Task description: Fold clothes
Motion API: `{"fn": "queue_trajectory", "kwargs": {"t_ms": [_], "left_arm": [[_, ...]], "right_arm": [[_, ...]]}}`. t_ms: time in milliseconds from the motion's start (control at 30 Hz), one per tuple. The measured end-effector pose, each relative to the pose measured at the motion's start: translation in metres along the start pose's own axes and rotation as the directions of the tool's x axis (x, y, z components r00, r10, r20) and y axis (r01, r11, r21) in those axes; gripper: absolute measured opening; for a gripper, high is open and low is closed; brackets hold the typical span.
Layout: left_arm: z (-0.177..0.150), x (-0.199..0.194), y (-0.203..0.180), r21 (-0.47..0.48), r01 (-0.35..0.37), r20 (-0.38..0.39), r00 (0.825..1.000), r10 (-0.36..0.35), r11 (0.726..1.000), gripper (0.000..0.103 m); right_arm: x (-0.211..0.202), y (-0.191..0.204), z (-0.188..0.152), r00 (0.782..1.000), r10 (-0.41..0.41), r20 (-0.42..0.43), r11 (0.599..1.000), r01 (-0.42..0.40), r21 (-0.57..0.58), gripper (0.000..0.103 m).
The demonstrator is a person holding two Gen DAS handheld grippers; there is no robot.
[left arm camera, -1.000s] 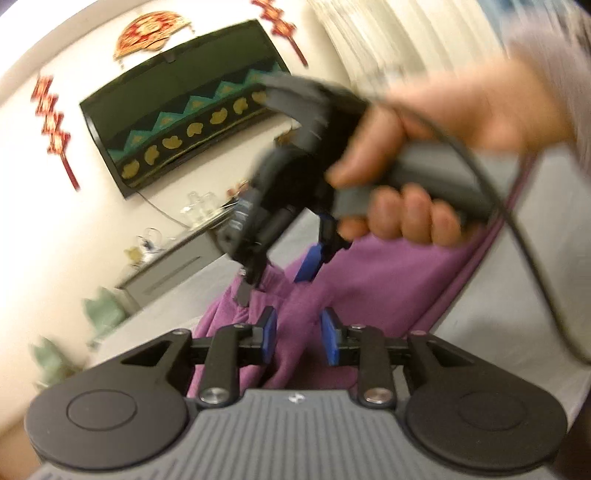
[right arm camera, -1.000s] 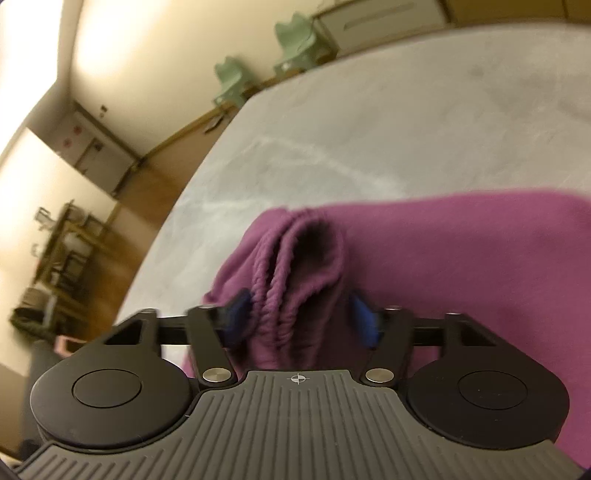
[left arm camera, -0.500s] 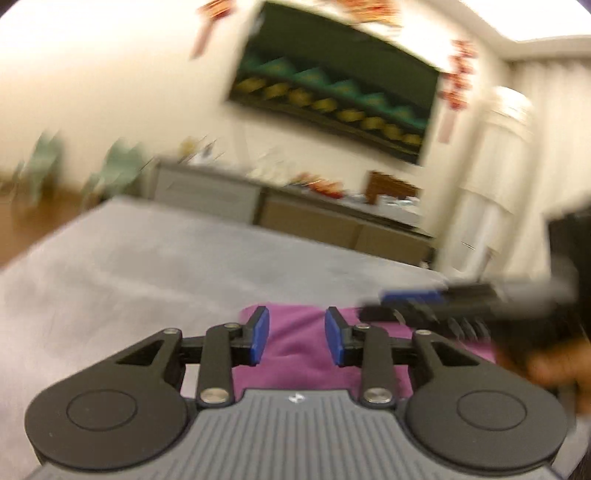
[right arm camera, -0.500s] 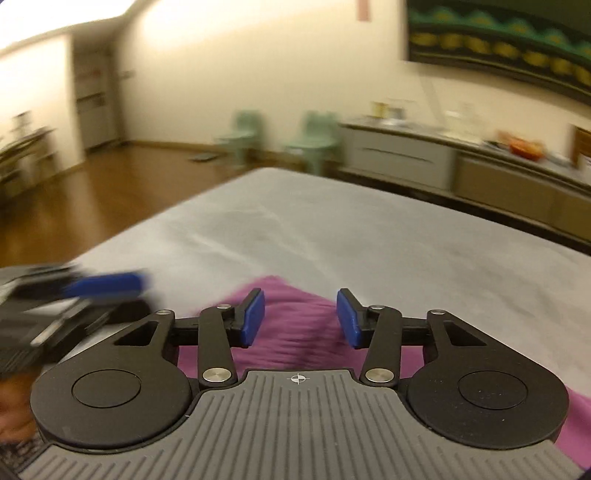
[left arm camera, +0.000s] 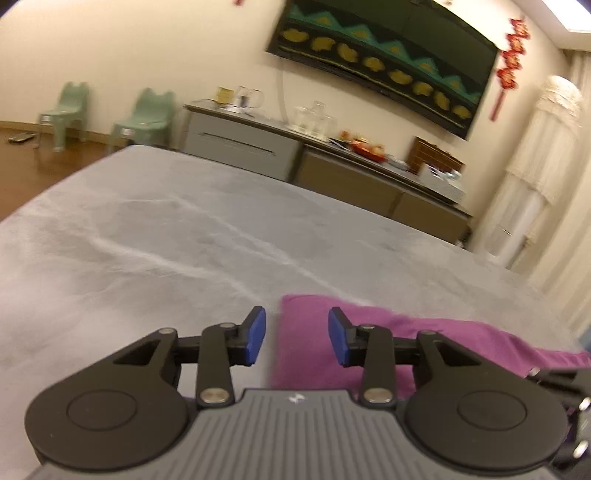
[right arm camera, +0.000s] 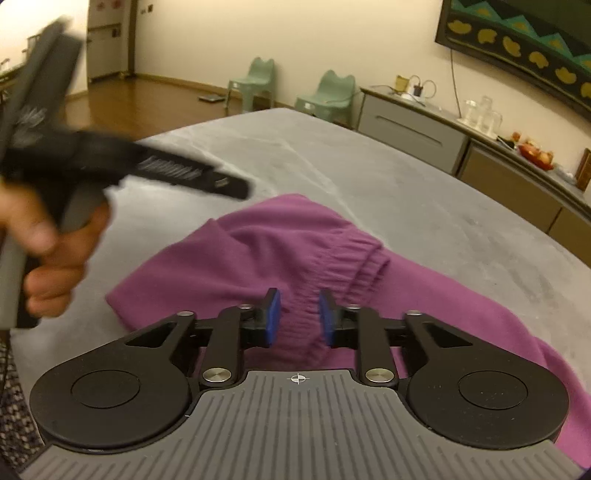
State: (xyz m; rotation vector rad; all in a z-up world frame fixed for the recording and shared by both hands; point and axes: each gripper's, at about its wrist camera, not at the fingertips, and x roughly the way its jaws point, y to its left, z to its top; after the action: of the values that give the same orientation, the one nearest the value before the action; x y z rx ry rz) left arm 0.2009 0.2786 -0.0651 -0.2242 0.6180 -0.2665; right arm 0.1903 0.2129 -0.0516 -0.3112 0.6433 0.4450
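While a purple garment (right arm camera: 295,243) lies crumpled on the grey bed (left arm camera: 184,229), the right gripper (right arm camera: 297,317) hovers above its elastic cuff (right arm camera: 351,258), blue pads apart, apparently not touching. The left gripper (left arm camera: 297,336) is spread too, over the cloth's edge.

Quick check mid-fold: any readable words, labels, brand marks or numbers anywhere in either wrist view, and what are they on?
No legible text in either view.
Red hanging wall ornament: may carry characters, too blurred to read.
Dark wall panel with gold and teal shapes: pattern only, no words.
Small white emblem on the left gripper's grey ribbed body: a mark, not letters.
Purple knit garment: no tag or print showing.
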Motion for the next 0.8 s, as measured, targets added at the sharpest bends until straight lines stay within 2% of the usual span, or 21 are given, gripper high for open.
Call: {"fn": "queue_trajectory", "kwargs": {"t_ms": [33, 133, 267, 400, 433, 533, 633, 667, 733, 800], "left_arm": [[0.002, 0.006, -0.004, 0.017, 0.015, -0.014, 1.0, -0.015, 1.0, 0.038], [-0.004, 0.033, -0.016, 0.105, -0.061, -0.112, 0.991, 0.073, 0.993, 0.041], [-0.006, 0.04, -0.005, 0.045, -0.087, -0.137, 0.986, 0.092, 0.995, 0.046], [-0.001, 0.019, 0.01, -0.029, -0.087, -0.126, 0.988, 0.083, 0.996, 0.045], [0.0, 0.008, 0.011, -0.035, -0.086, -0.113, 0.99, 0.081, 0.996, 0.043], [-0.006, -0.029, 0.02, -0.058, -0.03, -0.086, 0.996, 0.025, 0.998, 0.044], [-0.027, -0.051, 0.028, -0.077, 0.009, -0.135, 0.991, -0.019, 0.997, 0.044], [-0.032, -0.051, 0.025, -0.055, 0.017, -0.156, 0.988, -0.025, 0.998, 0.044], [-0.044, -0.051, 0.017, -0.01, 0.034, -0.196, 0.98, -0.036, 0.999, 0.045], [-0.049, -0.046, 0.011, 0.015, 0.038, -0.216, 0.976, -0.034, 0.999, 0.045]], "right_arm": [[0.001, 0.003, -0.003, 1.0, -0.005, -0.006, 1.0, 0.005, -0.018, 0.031], [0.0, 0.011, -0.017, 0.999, -0.037, -0.028, 0.997, 0.036, -0.066, 0.028], [-0.005, 0.018, -0.026, 0.997, -0.071, -0.023, 0.992, 0.069, -0.102, 0.03], [-0.005, 0.022, -0.027, 0.996, -0.082, -0.017, 0.99, 0.08, -0.114, 0.031], [-0.005, 0.019, -0.018, 0.997, -0.074, -0.01, 0.992, 0.073, -0.102, 0.034], [-0.008, 0.009, 0.008, 0.999, -0.051, 0.009, 0.997, 0.052, -0.066, 0.033], [-0.011, -0.001, 0.035, 0.999, -0.028, 0.03, 0.999, 0.029, -0.03, 0.042], [-0.012, -0.005, 0.043, 0.999, -0.021, 0.037, 1.0, 0.022, -0.018, 0.043], [-0.009, -0.01, 0.06, 0.999, -0.004, 0.039, 1.0, 0.004, -0.001, 0.06], [0.026, -0.005, 0.072, 0.998, 0.032, -0.054, 0.999, -0.034, -0.031, 0.065]]}}
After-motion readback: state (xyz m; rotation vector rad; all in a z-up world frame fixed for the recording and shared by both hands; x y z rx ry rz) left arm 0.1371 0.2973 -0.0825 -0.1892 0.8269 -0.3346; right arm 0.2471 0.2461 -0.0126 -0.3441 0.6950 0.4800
